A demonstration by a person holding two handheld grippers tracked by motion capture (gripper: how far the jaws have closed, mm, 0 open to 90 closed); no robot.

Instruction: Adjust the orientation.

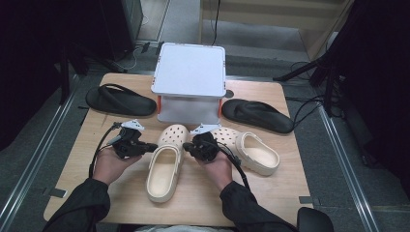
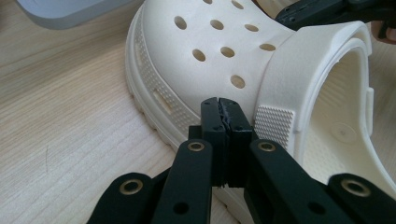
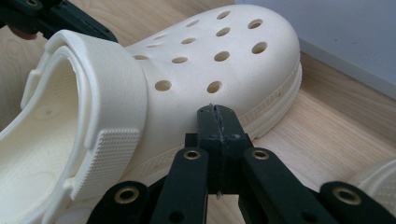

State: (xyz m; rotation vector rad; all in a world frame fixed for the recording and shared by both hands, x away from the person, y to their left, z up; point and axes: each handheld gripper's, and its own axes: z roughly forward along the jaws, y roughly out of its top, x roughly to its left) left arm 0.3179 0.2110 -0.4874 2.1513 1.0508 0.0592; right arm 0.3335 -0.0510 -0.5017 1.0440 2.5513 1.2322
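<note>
Clog (image 1: 165, 166) lies at table (image 1: 92, 159) centre, directly between the two grippers, sole down. Long axis runs from near edge toward the white box (image 1: 189, 82), toe (image 1: 174, 134) at the far end, heel opening near the person. Left gripper (image 1: 151, 146) comes at its left flank, right gripper (image 1: 187, 146) at its right flank; both tips sit beside the strap hinge, about level with each other, so neither hand is clearly nearer. Left gripper view: jaws pressed together with nothing between them, tips just at the clog's side wall below the holes; contact cannot be told. Right gripper view: same, jaws closed on nothing, tips just beside the opposite wall. Judgement: the coming move looks like a two-sided squeeze or nudge on the clog, and it turns on both tips meeting the flanks square across the long axis; an offset would swing the toe.

Count: two cream clogs, the second (image 1: 251, 151) right of the first, lying at an angle. Two black flip-flops, one (image 1: 118, 100) far left, one (image 1: 257, 115) far right. One white box at the far middle.
</note>
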